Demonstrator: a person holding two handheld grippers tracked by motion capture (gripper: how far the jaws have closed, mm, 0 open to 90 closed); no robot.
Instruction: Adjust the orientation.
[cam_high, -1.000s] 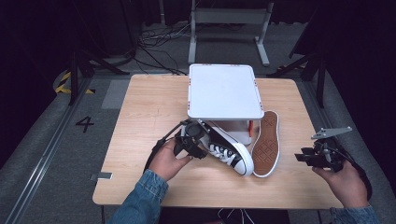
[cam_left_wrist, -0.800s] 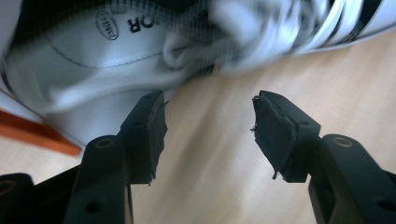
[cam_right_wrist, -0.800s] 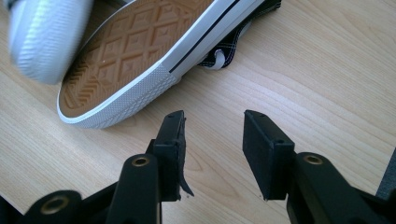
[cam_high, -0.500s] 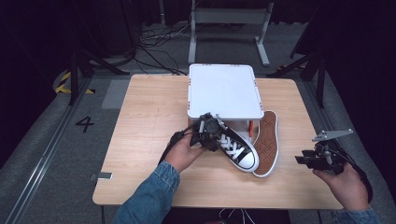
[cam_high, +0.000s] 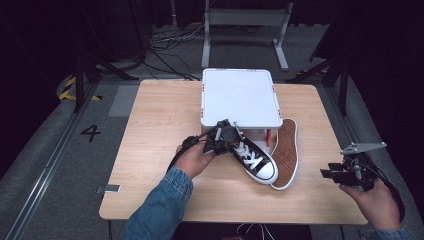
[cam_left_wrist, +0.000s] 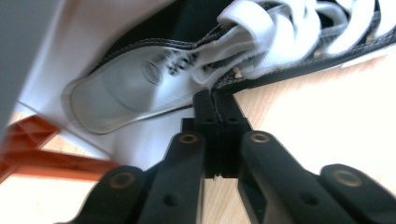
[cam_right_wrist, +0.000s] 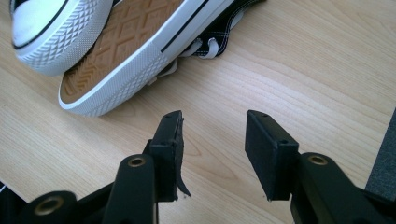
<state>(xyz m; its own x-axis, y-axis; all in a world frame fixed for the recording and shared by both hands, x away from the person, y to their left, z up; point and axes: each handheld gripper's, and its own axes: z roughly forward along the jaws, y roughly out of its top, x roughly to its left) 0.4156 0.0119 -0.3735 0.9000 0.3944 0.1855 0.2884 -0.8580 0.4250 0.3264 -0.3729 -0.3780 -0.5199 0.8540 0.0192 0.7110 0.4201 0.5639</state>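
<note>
The light wooden rectangular table (cam_high: 155, 125) is carrying everything, with a white rectangular plastic box (cam_high: 240, 97) on short orange legs sitting near its far middle. Just in front of that box, a black canvas high-top sneaker with white laces and a white rubber toe cap (cam_high: 252, 157) is standing upright on its sole, its heel end lying at the box's front edge and its toe pointing toward the person's right. Touching it on the right side, a second matching sneaker (cam_high: 285, 152) is lying tipped on its side, showing its brown patterned rubber sole to the camera.

The left gripper (cam_high: 222, 137), held in a hand with a blue denim sleeve, is sitting at the heel opening of the upright sneaker. In the left gripper view its jaws are pressed together at the collar of the shoe (cam_left_wrist: 196, 51), having just been closing; whether they are pinching the collar's edge or merely touching it cannot be told.

The right gripper (cam_high: 332, 174) is hovering at the table's right edge, well apart from both shoes. In the right gripper view its jaws are standing spread, having been opening slightly, with bare wood between them and the sideways sneaker's sole (cam_right_wrist: 126, 37) lying beyond.
</note>
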